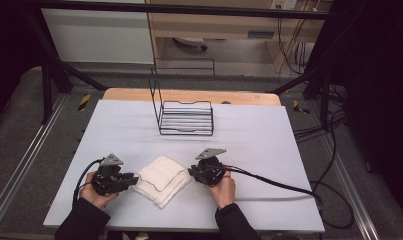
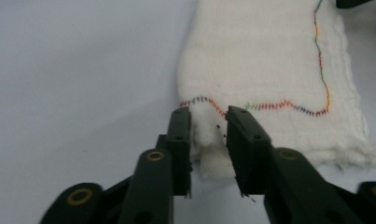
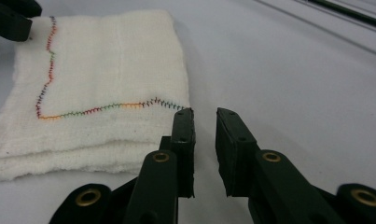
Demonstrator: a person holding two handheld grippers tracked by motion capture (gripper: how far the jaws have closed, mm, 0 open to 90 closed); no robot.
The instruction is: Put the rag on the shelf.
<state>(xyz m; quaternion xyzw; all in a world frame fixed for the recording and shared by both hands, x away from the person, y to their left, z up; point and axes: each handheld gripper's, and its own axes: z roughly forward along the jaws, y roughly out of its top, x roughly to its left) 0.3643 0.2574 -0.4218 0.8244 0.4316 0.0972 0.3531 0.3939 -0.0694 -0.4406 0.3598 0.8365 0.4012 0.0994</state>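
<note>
1. Folded cloth (image 1: 161,179) lies on the white table (image 1: 269,145), in front of the wire rack (image 1: 185,117).
2. Your left gripper (image 2: 209,122) pinches the cloth's corner.
3. Your right gripper (image 3: 205,116), just beside the cloth, stands slightly parted, holding nothing.

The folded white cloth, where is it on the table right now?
In the high view the folded white cloth lies near the table's front edge, between the left gripper and right gripper, before the wire rack.

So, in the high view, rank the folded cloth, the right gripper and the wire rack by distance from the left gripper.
1. Folded cloth: right beside the left gripper, a corner between its fingers.
2. Right gripper: on the cloth's other side.
3. Wire rack: at the table's far middle.
</note>
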